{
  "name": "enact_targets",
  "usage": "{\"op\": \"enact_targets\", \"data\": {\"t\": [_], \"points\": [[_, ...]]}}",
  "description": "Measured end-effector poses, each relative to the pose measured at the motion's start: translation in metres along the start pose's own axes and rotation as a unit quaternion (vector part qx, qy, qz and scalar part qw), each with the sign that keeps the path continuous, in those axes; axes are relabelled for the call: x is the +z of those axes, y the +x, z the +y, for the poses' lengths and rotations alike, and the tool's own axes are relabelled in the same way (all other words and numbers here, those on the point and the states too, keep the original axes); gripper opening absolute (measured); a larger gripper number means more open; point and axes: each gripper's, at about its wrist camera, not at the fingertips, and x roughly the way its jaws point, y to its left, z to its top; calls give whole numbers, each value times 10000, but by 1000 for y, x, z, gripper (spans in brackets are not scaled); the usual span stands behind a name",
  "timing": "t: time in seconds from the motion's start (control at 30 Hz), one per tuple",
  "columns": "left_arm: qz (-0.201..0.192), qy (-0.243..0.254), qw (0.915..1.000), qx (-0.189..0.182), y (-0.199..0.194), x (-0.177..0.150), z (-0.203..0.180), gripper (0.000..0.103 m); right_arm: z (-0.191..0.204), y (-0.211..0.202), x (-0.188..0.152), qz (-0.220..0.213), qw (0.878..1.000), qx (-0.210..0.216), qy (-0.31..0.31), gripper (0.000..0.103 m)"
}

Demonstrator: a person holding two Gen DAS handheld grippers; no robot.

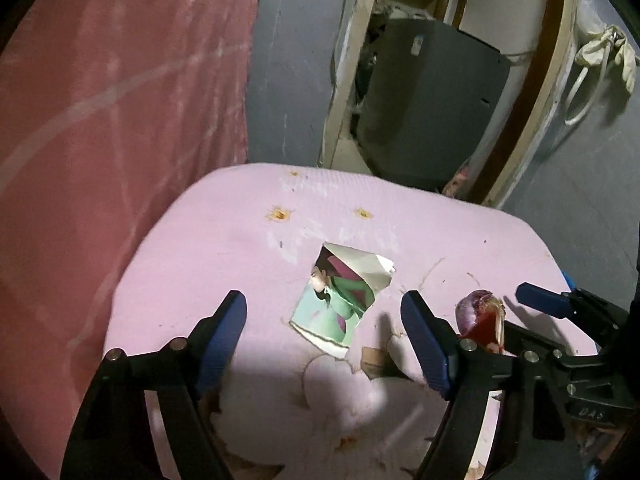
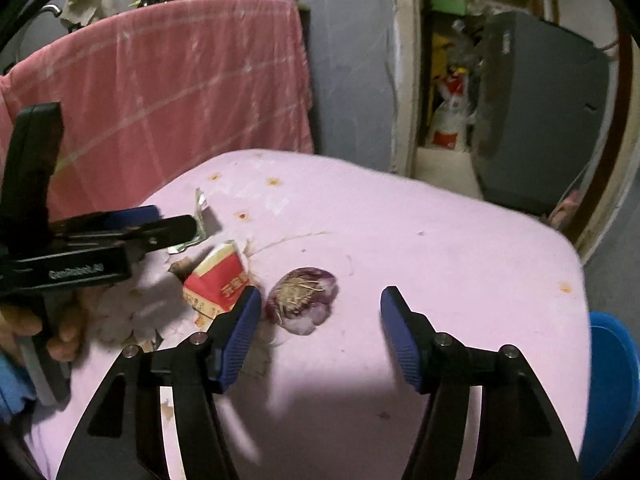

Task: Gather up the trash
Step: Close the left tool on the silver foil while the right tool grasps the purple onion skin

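A torn, curled paper picture [image 1: 340, 300] lies on the pink table [image 1: 240, 248], between the fingers of my left gripper [image 1: 323, 300]. That gripper is open and its pads are clear of the paper. To its right sit a purple onion [image 1: 476, 312] and a crushed red carton [image 2: 216, 284]. My right gripper [image 2: 322, 294] is open around the onion [image 2: 304, 300], which lies nearer its left finger [image 2: 240, 332] with neither pad pressing on it. The left gripper [image 2: 180, 224] shows side-on over the paper [image 2: 204, 216].
A pink checked cloth [image 1: 120, 120] hangs beyond the table's left edge. A grey box [image 1: 432, 100] stands in the doorway behind. A blue bin [image 2: 612, 380] sits below the table's right edge. A hand [image 2: 24, 320] holds the left gripper. Brown scraps lie near the carton.
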Motion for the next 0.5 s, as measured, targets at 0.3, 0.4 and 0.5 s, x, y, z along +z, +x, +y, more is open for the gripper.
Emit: {"op": "enact_targets", "data": {"t": [0.3, 0.4, 0.5], "points": [[243, 18, 9997, -55, 14, 10, -1, 70, 4, 15, 4, 400, 9989, 234, 26, 43], [262, 28, 9996, -63, 15, 10, -1, 60, 8, 17, 2, 434, 9988, 222, -39, 36], [262, -9, 9996, -88, 17, 10, 0, 53, 11, 16, 0, 409, 9989, 215, -81, 34]]}}
